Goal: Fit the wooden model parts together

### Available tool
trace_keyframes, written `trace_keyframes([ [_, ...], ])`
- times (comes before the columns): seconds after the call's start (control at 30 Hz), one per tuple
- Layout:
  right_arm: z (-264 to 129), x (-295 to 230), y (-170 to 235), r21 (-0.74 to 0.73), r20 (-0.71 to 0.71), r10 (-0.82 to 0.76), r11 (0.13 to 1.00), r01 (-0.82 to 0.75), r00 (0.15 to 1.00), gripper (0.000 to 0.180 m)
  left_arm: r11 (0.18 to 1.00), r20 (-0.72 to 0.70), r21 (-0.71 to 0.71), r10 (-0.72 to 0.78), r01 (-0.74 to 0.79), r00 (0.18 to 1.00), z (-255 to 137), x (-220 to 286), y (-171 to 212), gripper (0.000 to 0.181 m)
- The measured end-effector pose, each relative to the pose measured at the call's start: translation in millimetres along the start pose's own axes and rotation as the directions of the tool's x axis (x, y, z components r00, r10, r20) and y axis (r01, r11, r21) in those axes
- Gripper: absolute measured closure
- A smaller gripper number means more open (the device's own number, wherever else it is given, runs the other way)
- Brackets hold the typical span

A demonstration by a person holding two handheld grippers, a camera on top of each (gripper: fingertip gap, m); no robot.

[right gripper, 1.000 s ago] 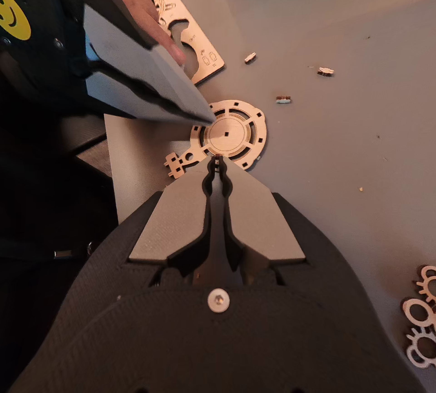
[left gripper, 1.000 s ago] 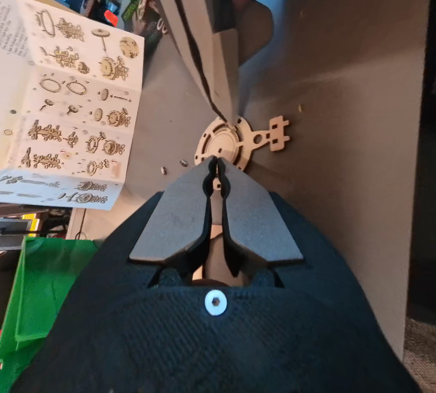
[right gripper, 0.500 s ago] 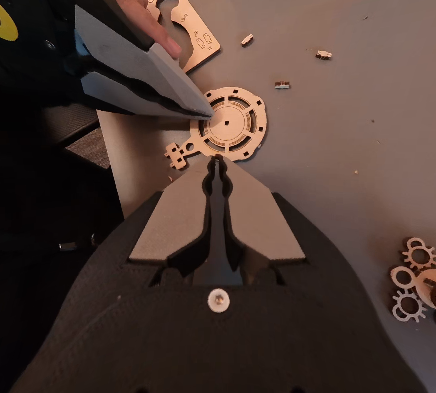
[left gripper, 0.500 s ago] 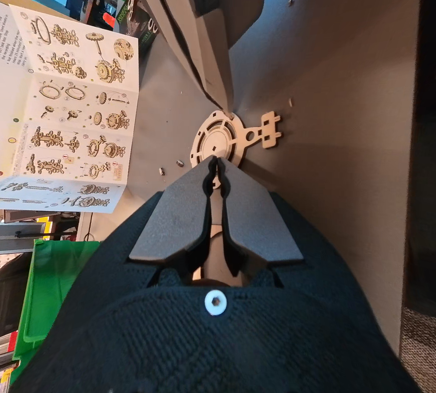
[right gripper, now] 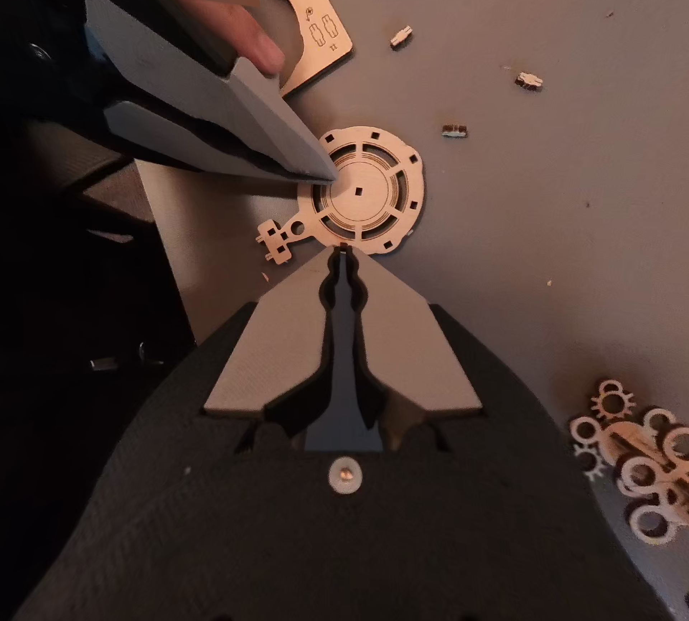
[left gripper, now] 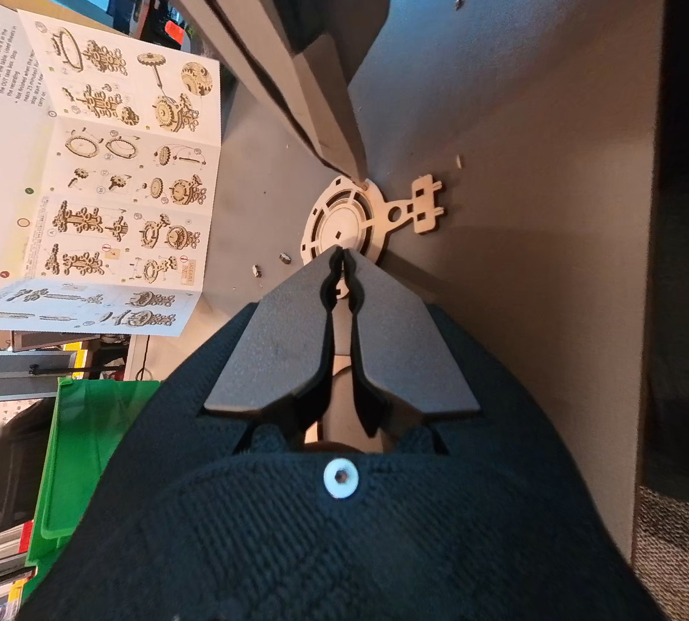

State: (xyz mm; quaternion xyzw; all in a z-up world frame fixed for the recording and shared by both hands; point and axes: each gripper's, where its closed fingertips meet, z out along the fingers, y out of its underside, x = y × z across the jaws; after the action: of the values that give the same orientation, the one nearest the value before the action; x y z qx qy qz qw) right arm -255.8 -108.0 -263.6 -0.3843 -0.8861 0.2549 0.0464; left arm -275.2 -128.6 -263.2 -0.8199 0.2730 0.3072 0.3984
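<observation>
Left gripper (left gripper: 340,255): your grey fingers are clenched tip to tip, pressing on the near rim of the disc; nothing visible between them.
Disc, left wrist view: your pale round wooden slotted disc with a keyed tab (left gripper: 345,221) lies flat on the grey table (left gripper: 522,118), tab pointing right, near the table's edge.
Right gripper, left wrist view: your other tool (left gripper: 361,182) comes down from the top; its tips meet the disc's far rim at a small peg-like bit too small to identify.
Loose bits, left wrist view: two small dark wooden pegs (left gripper: 285,258) lie just left of the disc.
Paper: a white folded instruction sheet with gear drawings (left gripper: 112,174) lies well to the left.
Bin: a green plastic bin (left gripper: 93,454) sits lower left, off the table.
Right gripper (right gripper: 343,248): your fingers are closed at the tips on a tiny dark-edged wooden peg (right gripper: 343,245), which touches the disc's near rim at a square hole.
Disc, right wrist view: the same piece (right gripper: 367,189) lies flat, tab pointing lower left.
Left gripper, right wrist view: closed tips (right gripper: 330,176) rest on the disc's inner ring, left of centre; a hand (right gripper: 253,40) holds that tool.
Off-cut: a flat punched-out plywood sheet (right gripper: 317,25) lies beyond the disc.
Spare pegs: three small wooden connector pieces (right gripper: 454,130) lie apart, upper right.
Gear cluster: an assembled pale wooden ring-and-gear piece (right gripper: 641,461) sits at the right edge.
</observation>
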Motion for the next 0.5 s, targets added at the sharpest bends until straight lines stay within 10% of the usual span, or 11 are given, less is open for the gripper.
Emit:
trace_keyframes([
  [0.5, 1.4, 3.6, -2.4, -0.067, 0.005, -0.044, 0.997, 0.044, 0.999, 0.180, 1.000, -0.006, 0.001, -0.006, 0.006, 1.000, -0.2, 0.2, 0.0, 0.181],
])
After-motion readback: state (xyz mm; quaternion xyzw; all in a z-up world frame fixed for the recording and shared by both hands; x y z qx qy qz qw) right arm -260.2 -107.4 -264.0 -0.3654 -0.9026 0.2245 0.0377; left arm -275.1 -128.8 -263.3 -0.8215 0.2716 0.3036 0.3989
